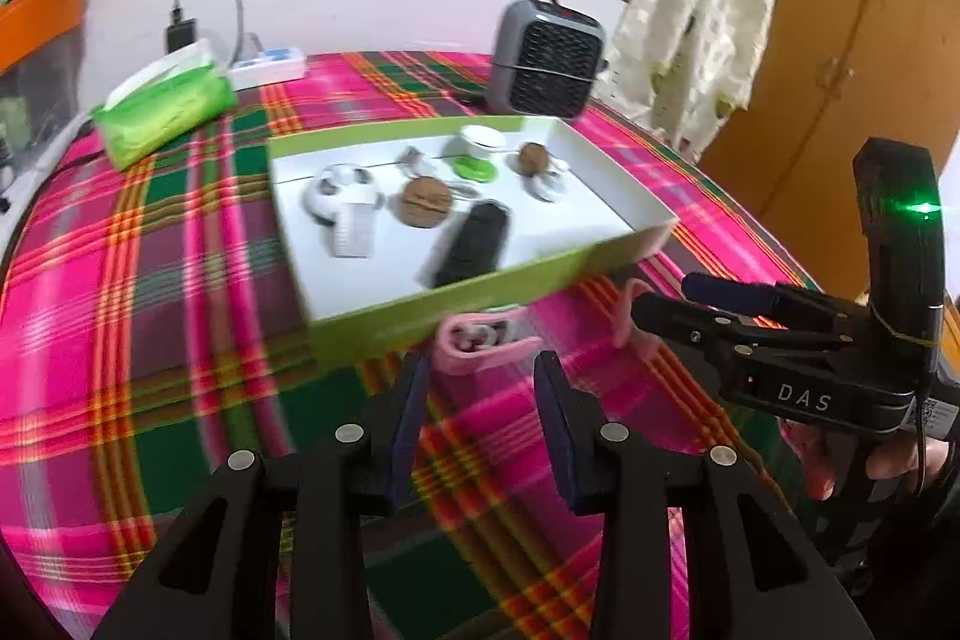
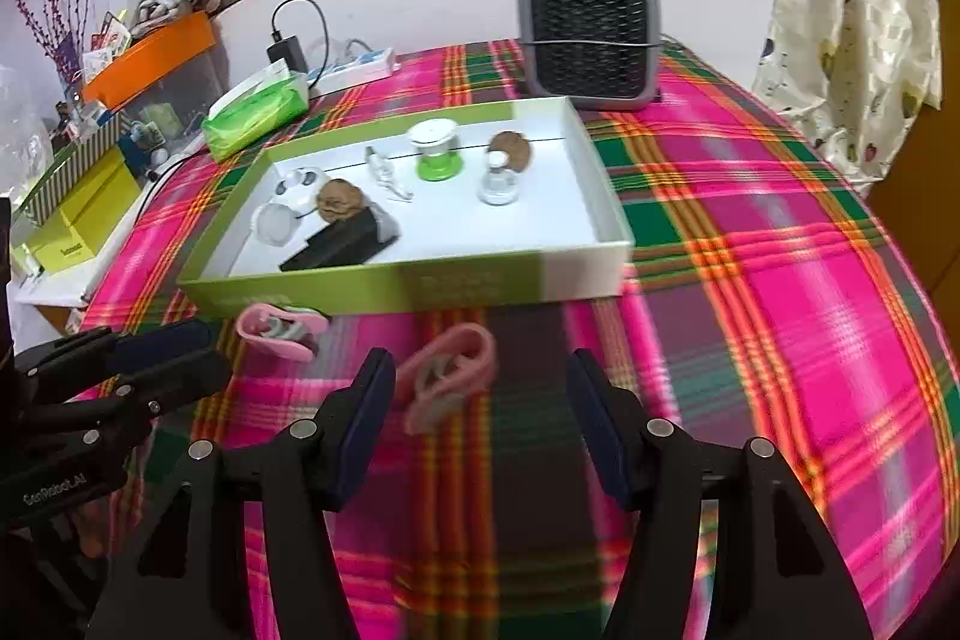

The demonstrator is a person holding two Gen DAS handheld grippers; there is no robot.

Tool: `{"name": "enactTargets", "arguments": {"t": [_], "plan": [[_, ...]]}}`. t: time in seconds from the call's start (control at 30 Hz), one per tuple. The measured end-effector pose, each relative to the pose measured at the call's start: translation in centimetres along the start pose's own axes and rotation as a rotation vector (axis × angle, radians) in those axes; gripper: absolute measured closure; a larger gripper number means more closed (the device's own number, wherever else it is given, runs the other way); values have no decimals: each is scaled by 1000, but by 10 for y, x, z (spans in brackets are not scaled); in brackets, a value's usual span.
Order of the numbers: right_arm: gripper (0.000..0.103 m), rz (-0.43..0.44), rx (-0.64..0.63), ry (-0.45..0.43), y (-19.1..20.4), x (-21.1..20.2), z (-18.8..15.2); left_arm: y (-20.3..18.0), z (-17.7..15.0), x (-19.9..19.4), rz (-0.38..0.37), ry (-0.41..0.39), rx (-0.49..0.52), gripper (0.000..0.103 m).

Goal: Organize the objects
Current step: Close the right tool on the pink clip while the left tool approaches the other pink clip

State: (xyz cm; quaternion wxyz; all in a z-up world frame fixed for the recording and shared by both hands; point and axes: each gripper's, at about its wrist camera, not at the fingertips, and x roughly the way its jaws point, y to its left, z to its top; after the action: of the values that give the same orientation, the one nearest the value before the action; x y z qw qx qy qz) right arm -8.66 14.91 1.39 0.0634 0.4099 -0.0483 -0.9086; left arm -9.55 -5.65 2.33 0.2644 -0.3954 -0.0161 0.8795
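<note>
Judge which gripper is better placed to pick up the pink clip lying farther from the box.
Right. The right gripper is open with that pink clip just ahead between its fingers; the left gripper faces the other clip.

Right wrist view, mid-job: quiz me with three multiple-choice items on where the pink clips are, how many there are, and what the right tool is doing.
1. The two pink plastic clips lie:
A. inside the box
B. on the plaid cloth in front of the box
C. beside the heater

2. Pink clips in view:
A. one
B. two
C. four

3. The right tool is:
A. open, holding nothing
B. shut on a clip
C. shut on a walnut

Answers:
1 B: both pink clips rest on the plaid tablecloth, outside the shallow green-and-white cardboard box.
2 B: only two show.
3 A: the right tool has its jaws apart, nothing between.
</note>
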Motion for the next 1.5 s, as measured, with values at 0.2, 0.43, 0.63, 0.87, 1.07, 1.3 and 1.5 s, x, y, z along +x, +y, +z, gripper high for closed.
{"name": "enactTargets", "arguments": {"t": [0.2, 0.43, 0.63, 0.87, 1.07, 1.3, 1.5], "plan": [[43, -27, -3, 33, 8, 16, 2, 12, 4, 5, -56, 0, -68, 68], [43, -95, -18, 42, 0, 14, 1, 3, 8, 17, -76, 24, -23, 68], [43, -154, -33, 56, -12, 9, -4, -6, 6, 21, -112, 50, 9, 68], [43, -141, -9, 48, -28, 4, -5, -21, 3, 18, -72, 41, 85, 68], [43, -55, -92, 34, -19, 8, -1, 3, 8, 13, -72, 20, -2, 68], [43, -35, -124, 65, -19, 21, 5, 2, 11, 24, -94, 45, 3, 66], [44, -22, -124, 72, -23, 20, 5, -5, 11, 31, -125, 69, 25, 66]]}}
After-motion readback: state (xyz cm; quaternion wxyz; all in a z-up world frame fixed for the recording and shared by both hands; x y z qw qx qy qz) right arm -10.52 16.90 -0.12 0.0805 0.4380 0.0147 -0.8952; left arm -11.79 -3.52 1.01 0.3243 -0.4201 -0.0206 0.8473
